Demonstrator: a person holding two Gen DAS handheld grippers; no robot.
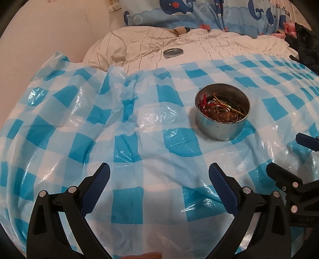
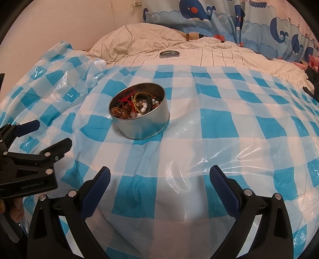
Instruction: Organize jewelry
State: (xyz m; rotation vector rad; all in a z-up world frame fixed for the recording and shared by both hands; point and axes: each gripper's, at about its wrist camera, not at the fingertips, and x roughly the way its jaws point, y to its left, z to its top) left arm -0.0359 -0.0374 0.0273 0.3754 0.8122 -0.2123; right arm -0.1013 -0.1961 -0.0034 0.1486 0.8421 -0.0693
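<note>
A round metal tin (image 1: 222, 117) sits on a blue-and-white checked plastic sheet (image 1: 127, 151) spread over a bed. The tin is open and filled with tangled jewelry (image 2: 137, 108): amber beads, a red cord, a gold chain, pale beads. Its lid (image 1: 173, 52) lies well apart, farther back on the striped cream bedding (image 1: 229, 45), beyond the sheet's far edge. A whale-print pillow (image 2: 209, 14) rests at the head of the bed.

A person holds two grippers side by side, low over the near part of the sheet. The left gripper (image 1: 159, 175) has its fingers spread wide and grasps nothing. The right gripper (image 2: 159, 177) is likewise spread wide and empty.

The key relation: from the left gripper, the tin lies ahead and off to the right; from the right gripper, it lies ahead and slightly to the left. So the tin stands between the two lines of reach, beyond both sets of fingers and touching neither. It appears somewhat closer to the right gripper's centre line, so that hand looks better placed to reach it. The tin is round, so it has no long axis to align with.
</note>
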